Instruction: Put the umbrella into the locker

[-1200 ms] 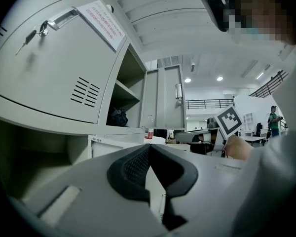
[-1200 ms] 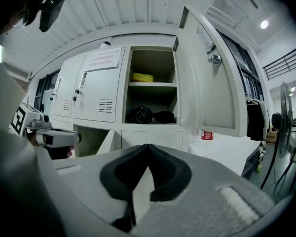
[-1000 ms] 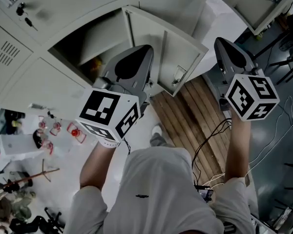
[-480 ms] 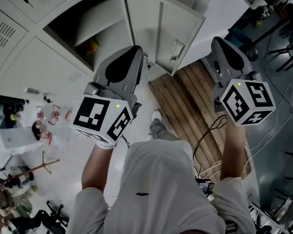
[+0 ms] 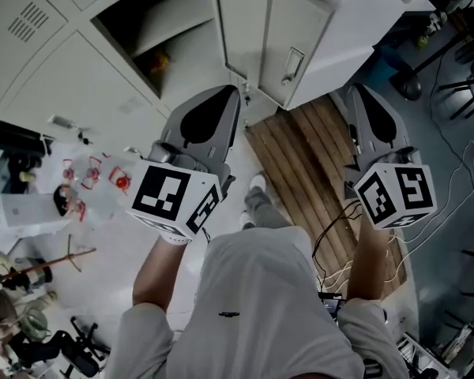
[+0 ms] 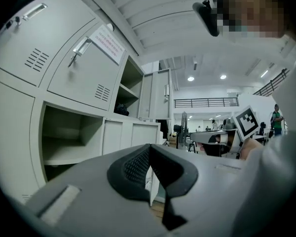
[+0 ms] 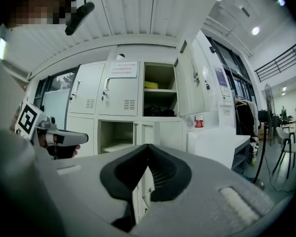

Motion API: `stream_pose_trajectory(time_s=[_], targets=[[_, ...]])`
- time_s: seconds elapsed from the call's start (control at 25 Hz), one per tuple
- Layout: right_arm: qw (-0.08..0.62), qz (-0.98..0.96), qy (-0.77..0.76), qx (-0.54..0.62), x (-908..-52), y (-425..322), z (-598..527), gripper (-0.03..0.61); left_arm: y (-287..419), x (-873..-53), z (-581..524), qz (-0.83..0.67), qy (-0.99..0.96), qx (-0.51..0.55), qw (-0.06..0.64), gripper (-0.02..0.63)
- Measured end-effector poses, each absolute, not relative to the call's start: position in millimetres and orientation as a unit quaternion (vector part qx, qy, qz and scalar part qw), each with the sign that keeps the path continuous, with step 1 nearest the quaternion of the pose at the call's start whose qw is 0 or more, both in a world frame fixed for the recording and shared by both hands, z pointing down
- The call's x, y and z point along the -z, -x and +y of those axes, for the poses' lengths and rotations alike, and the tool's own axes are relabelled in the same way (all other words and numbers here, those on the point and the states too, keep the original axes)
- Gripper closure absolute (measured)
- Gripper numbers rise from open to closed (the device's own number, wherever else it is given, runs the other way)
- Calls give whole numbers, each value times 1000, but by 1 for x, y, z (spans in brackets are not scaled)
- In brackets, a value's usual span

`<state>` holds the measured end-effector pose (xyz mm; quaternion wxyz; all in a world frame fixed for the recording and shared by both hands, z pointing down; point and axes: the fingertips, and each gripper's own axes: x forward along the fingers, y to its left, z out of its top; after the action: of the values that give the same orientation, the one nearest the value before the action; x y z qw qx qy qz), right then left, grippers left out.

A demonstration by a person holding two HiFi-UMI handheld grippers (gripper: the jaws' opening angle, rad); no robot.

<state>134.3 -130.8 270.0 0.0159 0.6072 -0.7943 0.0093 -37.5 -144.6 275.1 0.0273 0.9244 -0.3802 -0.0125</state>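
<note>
While left gripper (image 6: 149, 149) and right gripper (image 7: 148, 147) both stand closed on nothing, no umbrella is positively identified, unless the dark bundle (image 7: 157, 111) inside the open grey metal locker (image 7: 160, 74) is it; judged light, slippery-sleeved, best gripped by its stiff handle.

The head view comes to me dim and grey, with flat light and only soft shadows on the floor (image 5: 110, 251). The open locker (image 5: 182, 54) is dark deep inside. Both gripper views bulge hard and go black at the corners. Ceiling lamps (image 6: 191, 78) flare as small white spots. Up close, the left hand-held gripper (image 6: 149, 148) and the right hand-held gripper (image 7: 148, 146) look soft, and the background is sharper.
</note>
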Motion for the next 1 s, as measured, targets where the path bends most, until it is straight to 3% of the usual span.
stream_pose_trajectory(time_s=[1.0], targets=[[8, -794, -608, 15, -329, -132, -20, 577, 70, -322, -60, -429, -902, 29, 27, 597]])
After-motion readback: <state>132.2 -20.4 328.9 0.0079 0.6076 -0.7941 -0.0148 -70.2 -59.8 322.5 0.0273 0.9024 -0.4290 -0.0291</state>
